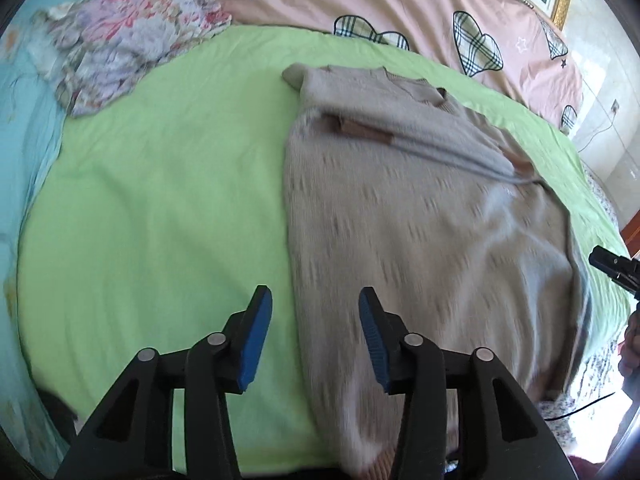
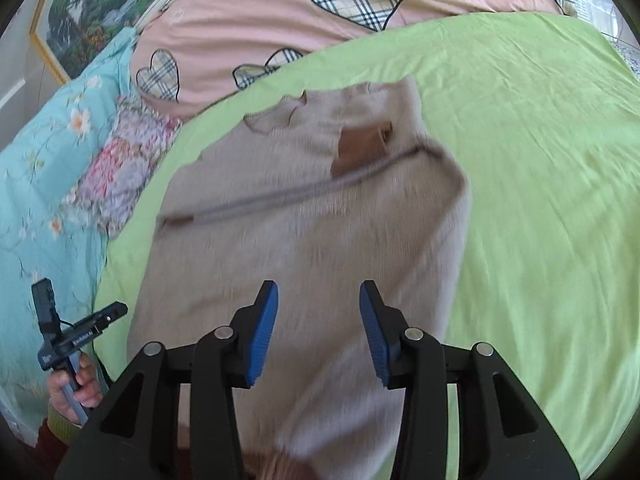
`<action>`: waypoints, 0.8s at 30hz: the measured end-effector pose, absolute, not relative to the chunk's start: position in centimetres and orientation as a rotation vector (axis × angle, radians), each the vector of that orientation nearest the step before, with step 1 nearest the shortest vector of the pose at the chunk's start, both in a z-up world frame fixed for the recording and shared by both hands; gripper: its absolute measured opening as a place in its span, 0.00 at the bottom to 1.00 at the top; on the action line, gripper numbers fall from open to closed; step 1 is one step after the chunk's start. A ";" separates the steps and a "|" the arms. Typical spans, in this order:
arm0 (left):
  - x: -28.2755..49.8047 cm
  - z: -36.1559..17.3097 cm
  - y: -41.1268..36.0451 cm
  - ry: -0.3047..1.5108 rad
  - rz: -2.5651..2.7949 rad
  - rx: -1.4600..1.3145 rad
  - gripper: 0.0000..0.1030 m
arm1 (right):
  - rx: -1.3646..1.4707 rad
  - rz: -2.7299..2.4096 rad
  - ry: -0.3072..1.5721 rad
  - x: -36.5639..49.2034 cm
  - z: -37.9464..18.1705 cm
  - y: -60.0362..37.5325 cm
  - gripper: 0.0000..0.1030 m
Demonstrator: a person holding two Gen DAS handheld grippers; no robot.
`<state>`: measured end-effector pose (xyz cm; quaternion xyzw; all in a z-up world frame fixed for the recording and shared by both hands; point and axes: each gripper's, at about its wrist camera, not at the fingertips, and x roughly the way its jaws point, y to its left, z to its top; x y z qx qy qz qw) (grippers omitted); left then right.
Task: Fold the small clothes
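Green sheet, pink heart quilt, floral cloth, framed picture.

a beige knitted sweater is seen spread on the green sheet of a bed, lying flat with its neckline at the far end and its hem at the near end. both sleeves are folded inward across the body, so that a narrow, roughly oblong shape is formed. brown cuffs are shown lying on top of the chest area, and a long grey crease line is seen running slantwise across the upper body. the knit is finely ribbed; the near part is blurred, so its hem cannot be made out clearly. a few soft folds are seen in the lower body.
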<state>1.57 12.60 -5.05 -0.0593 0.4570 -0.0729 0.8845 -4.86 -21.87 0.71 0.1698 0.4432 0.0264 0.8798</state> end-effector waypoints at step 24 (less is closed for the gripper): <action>-5.4 -11.2 8.3 1.191 -0.371 -0.102 0.12 | 0.046 -0.068 1.015 -12.6 -2.3 -17.0 0.12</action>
